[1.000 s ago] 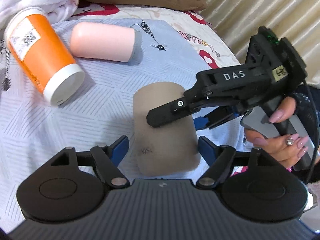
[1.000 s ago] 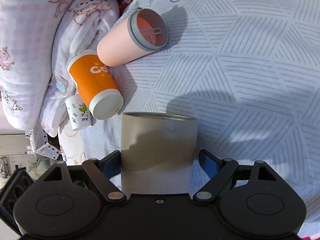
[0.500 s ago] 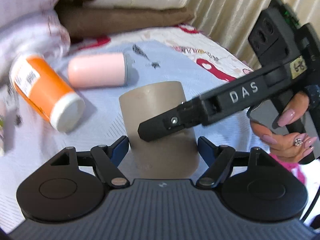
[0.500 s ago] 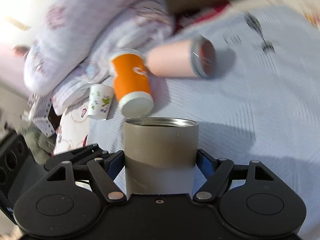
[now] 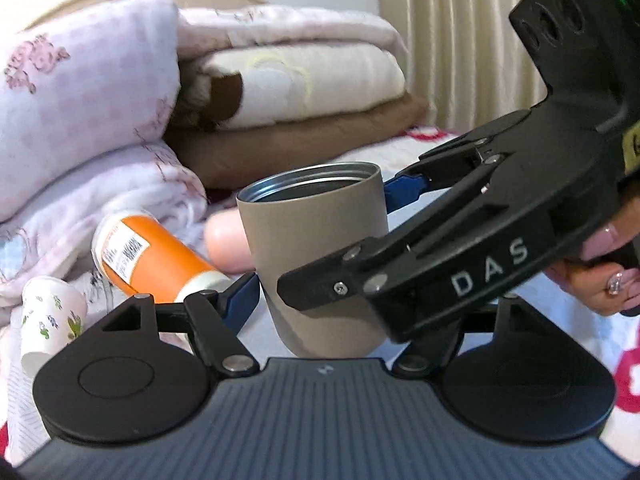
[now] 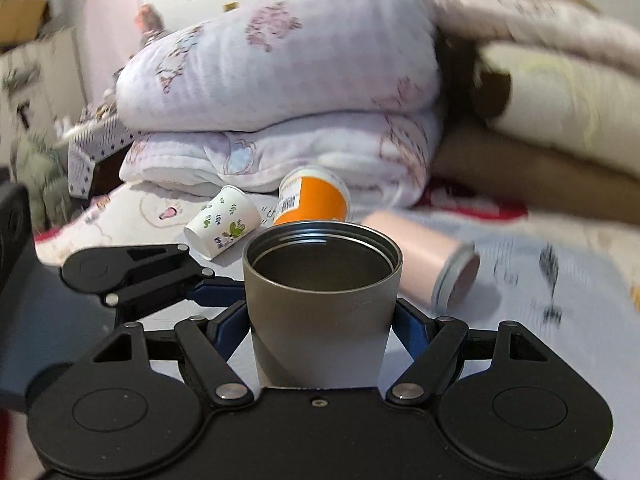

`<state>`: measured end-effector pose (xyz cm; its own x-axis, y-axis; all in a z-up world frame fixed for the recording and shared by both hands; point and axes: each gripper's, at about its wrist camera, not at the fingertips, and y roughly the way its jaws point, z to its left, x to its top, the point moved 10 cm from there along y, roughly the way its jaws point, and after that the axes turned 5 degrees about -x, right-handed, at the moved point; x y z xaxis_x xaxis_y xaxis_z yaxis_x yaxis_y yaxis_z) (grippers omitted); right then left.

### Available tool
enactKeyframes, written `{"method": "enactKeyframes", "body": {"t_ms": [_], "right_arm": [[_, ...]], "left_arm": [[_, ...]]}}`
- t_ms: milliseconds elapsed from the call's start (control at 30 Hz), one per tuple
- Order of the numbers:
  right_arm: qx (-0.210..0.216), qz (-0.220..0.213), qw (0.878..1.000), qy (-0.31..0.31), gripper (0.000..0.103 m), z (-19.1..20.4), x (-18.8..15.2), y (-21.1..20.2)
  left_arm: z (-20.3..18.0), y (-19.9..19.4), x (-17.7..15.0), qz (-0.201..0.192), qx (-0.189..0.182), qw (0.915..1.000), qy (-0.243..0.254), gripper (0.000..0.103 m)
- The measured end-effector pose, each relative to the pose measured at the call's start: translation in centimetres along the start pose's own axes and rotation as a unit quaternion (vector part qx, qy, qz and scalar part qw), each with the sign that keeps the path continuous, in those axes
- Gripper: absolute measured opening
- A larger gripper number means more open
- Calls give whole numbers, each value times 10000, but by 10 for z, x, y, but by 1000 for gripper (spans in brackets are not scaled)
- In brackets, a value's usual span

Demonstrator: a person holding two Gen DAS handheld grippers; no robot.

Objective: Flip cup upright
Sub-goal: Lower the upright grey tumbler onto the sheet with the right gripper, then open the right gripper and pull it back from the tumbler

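A taupe metal cup [image 5: 316, 240] stands upright with its open mouth up on the bed. It also shows in the right wrist view [image 6: 320, 300]. My right gripper [image 6: 320, 320] is shut on the cup, its blue pads pressed on both sides. My left gripper [image 5: 320, 292] straddles the same cup low down; its left blue finger [image 5: 240, 296] sits just beside the wall, and the right gripper's body hides its right finger.
An orange paper cup [image 5: 152, 256], a pink tumbler [image 6: 424, 264] and a small floral paper cup [image 6: 224, 224] lie on their sides behind. Folded blankets [image 6: 280, 80] are stacked at the back. A curtain [image 5: 460, 40] hangs at the right.
The taupe cup has swung from lying flat to standing upright, held by my right gripper. Both cameras have tilted from looking down to looking level.
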<state>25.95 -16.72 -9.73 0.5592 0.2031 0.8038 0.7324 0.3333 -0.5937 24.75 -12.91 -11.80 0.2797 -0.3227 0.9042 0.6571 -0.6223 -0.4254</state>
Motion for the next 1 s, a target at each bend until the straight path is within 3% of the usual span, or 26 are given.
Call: {"method": "enactKeyframes", "body": {"t_ms": [67,167,467,800,900,1000], "right_arm": [[-58,-221,9994,-277,81,0,3,1],[-165,-349,9982,-449,81,-2,2,2],[-166,-185,9993,-285,81,-10,-17,4],[-217,-190,9995,-155,83,-6,-19,2],[-224,-217,9995,-96,90,-6,-20,-5],[-270,-301,9992,5,90,-7,-20,-18]], "left_arm": [[-2,4,-2,-133,208,9995,204,73],[-4,14,-6,-126,182,9995,232,73],[-10,22,-15,-40,112,9994,337,72],[-17,14,-18,178,401,9976,527,75],[-18,8,-18,261,464,9974,494,76],[-16,-3,-17,412,584,9969,332,76]]}}
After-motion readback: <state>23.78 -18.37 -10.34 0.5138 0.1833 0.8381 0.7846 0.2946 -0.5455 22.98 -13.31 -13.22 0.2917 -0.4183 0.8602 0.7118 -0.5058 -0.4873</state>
